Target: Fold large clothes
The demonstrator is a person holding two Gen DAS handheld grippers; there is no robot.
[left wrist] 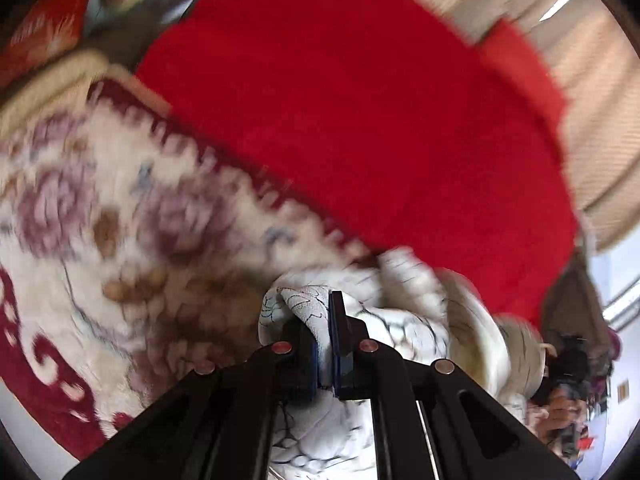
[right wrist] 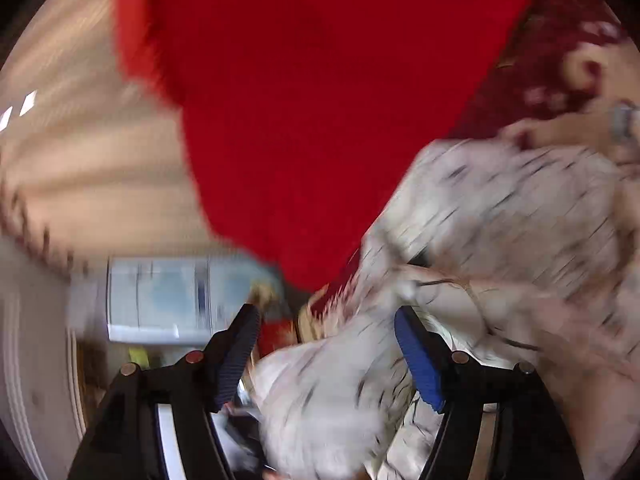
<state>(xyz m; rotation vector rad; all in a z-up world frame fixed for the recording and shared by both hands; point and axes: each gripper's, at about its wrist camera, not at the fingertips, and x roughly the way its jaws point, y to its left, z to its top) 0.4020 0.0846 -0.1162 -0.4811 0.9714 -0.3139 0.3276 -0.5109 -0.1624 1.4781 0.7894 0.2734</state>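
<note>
White patterned garment (left wrist: 304, 304) clenched in left tool (left wrist: 325, 312); right tool (right wrist: 326, 332) spread wide

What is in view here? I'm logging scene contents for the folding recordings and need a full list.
white patterned garment: one, white with dark line print, bunched at both grippers
red cloth: one, bright red, spread behind the garment
floral blanket: one, cream with purple flowers and dark red border, left in the left wrist view
pale appliance: one, whitish, blurred, lower left in the right wrist view
left gripper: black, blue pads, clamped on garment
right gripper: black, blue pads, open, garment between fingers
</note>
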